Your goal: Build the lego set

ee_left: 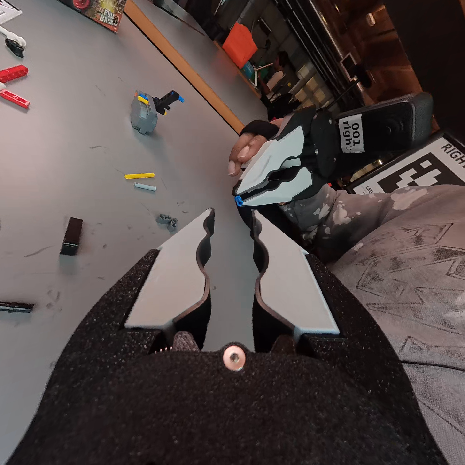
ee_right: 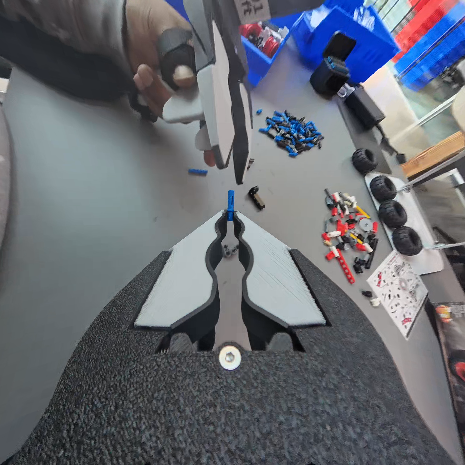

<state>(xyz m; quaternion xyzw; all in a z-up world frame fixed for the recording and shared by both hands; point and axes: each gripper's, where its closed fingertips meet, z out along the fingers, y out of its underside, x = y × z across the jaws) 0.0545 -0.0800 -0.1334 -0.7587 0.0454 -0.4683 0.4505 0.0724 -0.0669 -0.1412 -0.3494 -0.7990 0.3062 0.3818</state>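
Note:
My right gripper (ee_right: 230,212) is shut on a small blue pin (ee_right: 230,204) that sticks out past its tips; it also shows in the left wrist view (ee_left: 239,200) with the blue pin (ee_left: 238,201). My left gripper (ee_left: 232,210) is open and empty, just below the right one's tips. In the right wrist view the left gripper (ee_right: 239,176) hangs above the pin. A grey partly built assembly (ee_left: 148,110) with black, yellow and blue parts stands farther off on the grey table (ee_left: 75,151).
Loose parts lie on the table: a yellow axle (ee_left: 139,176), a grey pin (ee_left: 144,187), grey connectors (ee_left: 168,221), a black block (ee_left: 71,236), red beams (ee_left: 13,73). A pile of blue pins (ee_right: 293,132), mixed parts (ee_right: 349,236), black tyres (ee_right: 392,214), instruction sheet (ee_right: 397,289) and blue bins (ee_right: 261,52). Only a small space, under 4 cm, lies between the two pairs of fingers. The grey partly built assembly (ee_left: 148,110) is about 20 cm from both grippers' fingertips.

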